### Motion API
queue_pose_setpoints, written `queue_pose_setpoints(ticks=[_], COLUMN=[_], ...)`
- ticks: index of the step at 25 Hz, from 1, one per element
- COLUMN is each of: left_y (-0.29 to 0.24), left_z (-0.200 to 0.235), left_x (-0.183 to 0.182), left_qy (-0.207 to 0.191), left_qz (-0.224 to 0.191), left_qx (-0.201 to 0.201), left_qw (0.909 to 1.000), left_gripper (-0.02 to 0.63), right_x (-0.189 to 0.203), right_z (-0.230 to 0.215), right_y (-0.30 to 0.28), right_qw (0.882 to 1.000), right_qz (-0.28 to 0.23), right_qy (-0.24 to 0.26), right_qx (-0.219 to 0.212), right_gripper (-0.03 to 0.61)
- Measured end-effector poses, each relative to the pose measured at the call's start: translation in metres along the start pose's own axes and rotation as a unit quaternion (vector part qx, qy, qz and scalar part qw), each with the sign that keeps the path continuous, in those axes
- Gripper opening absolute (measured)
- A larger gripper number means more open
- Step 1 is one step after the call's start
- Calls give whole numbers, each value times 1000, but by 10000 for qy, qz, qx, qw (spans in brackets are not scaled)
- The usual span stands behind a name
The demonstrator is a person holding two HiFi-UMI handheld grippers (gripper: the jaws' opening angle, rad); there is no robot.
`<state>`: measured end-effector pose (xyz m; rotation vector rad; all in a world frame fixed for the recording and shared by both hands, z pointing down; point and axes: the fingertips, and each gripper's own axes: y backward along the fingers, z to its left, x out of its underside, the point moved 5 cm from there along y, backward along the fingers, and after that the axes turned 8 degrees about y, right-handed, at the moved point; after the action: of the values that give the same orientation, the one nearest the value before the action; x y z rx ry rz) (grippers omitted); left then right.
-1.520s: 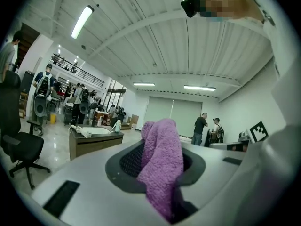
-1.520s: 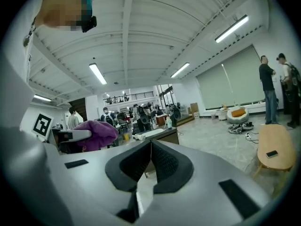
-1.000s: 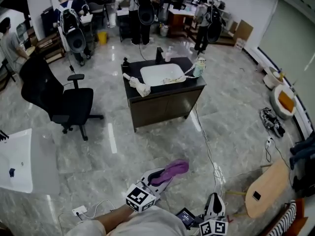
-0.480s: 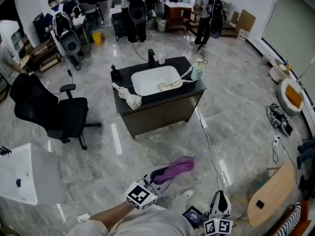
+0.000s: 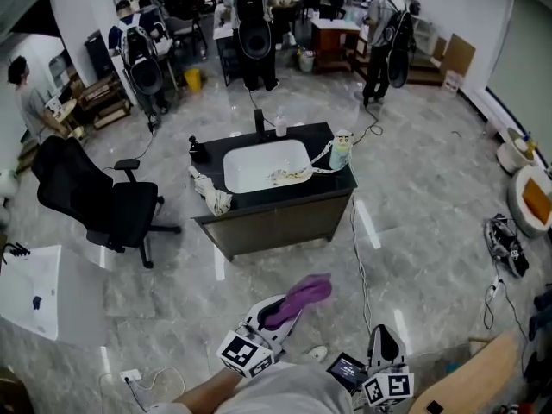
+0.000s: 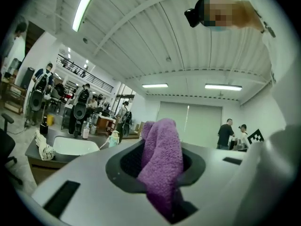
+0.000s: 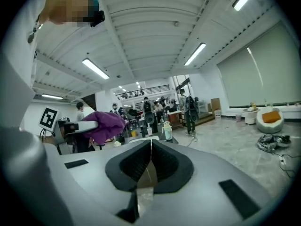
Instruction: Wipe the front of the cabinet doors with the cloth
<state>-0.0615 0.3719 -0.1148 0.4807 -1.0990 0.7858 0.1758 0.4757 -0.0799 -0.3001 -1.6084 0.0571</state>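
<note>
A purple cloth [image 5: 298, 299] sticks out of my left gripper [image 5: 278, 312], whose jaws are shut on it; in the left gripper view the cloth [image 6: 162, 161] fills the gap between the pads. My right gripper [image 5: 383, 346] hangs low at the bottom right, jaws shut with nothing between them [image 7: 150, 163]. The dark cabinet [image 5: 274, 224] with its brown front doors stands well ahead of both grippers across open floor, carrying a white basin [image 5: 266, 164]. From the right gripper view the cloth [image 7: 106, 124] shows to the left.
A black office chair [image 5: 97, 205] stands left of the cabinet. A crumpled white rag [image 5: 212, 197] and a bottle [image 5: 341, 151] sit on the counter. A cable [image 5: 360, 257] runs over the floor at the cabinet's right. A white table [image 5: 30, 291] is at the left edge. Several people stand behind.
The view has shifted: the cabinet now sits more central and lower in the frame. Both grippers keep their places near the bottom, cloth still held.
</note>
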Motion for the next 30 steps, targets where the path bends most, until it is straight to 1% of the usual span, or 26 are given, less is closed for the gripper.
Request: queue_pose_setpoints(ticks=[3, 4, 6, 8, 11, 13, 15, 16, 19, 21, 23, 25, 26, 30], left_y=[-33, -40, -49, -60, -82, -103, -130, -144, -189, -217, -234, -240, -241, -241], left_z=[-21, -26, -29, -20, 0, 16, 34, 43, 62, 71, 81, 93, 102, 129], left_x=[7, 10, 16, 19, 20, 21, 20, 17, 3, -12, -25, -30, -28, -6], left_qy=[124, 90, -165, -328, -104, 27, 102, 159, 304, 175, 42, 72, 137, 329], left_qz=[-233, -201, 33, 254, 258, 189, 145, 130, -35, -216, -363, -430, -427, -255], left_qx=[-314, -349, -407, -566, -769, -781, -674, -587, -251, -38, 10, -158, -310, -1039], left_qw=[9992, 9991, 9990, 9975, 9966, 9968, 9976, 9981, 9992, 9996, 9993, 9989, 9985, 9937], left_gripper=[101, 101, 101, 101, 101, 101, 101, 101, 101, 101, 101, 103, 103, 103], right_x=[2, 2, -3, -11, -19, -22, -30, -36, -49, -51, -51, -53, -53, -46], right_z=[-48, -57, -68, -77, -82, -80, -79, -82, -107, -134, -156, -169, -173, -188], right_y=[-33, -45, -65, -87, -119, -137, -153, -158, -169, -180, -191, -200, -208, -253], right_qw=[9969, 9949, 9920, 9914, 9896, 9878, 9882, 9892, 9938, 9974, 9992, 9993, 9990, 9945], right_qz=[266, 363, 431, 391, 360, 336, 303, 292, 274, 265, 270, 288, 326, 566], right_qy=[334, 422, 451, 309, -75, -179, -6, 126, 436, 369, 68, -99, -64, 356], right_qx=[-661, -843, -1098, -1211, -1389, -1507, -1500, -1432, -986, -563, -270, -231, -285, -807], right_gripper=[28, 28, 28, 27, 26, 26, 26, 26, 28, 28, 28, 28, 28, 28])
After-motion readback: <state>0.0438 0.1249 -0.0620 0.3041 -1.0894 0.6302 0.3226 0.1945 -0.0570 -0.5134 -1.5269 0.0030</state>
